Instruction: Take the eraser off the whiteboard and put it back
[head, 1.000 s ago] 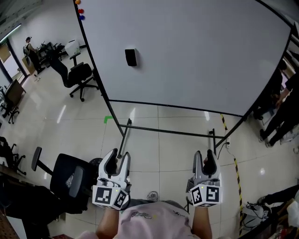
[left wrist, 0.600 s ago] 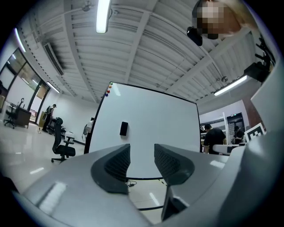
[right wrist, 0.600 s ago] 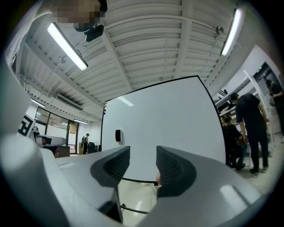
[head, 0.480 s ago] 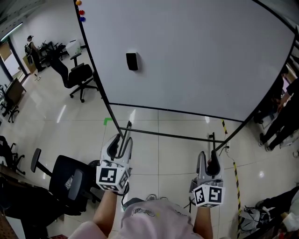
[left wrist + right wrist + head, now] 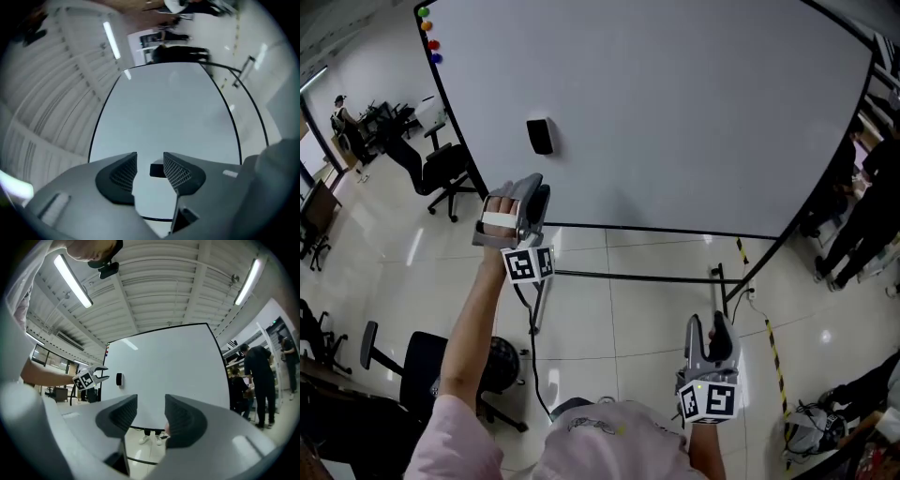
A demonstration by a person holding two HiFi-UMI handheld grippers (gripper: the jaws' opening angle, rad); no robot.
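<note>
Eraser (image 5: pixel 539 136): black, stuck on the whiteboard (image 5: pixel 675 112), upper left, just above your left gripper (image 5: pixel 530 187) and apart from it.
Left gripper: raised, jaws slightly apart, empty; the eraser shows beyond the gap.
Right gripper (image 5: pixel 709 323): lower right, jaws apart, empty.
Around: coloured magnets (image 5: pixel 429 34) at the board's top-left corner; chair (image 5: pixel 441 167) at left.
</note>
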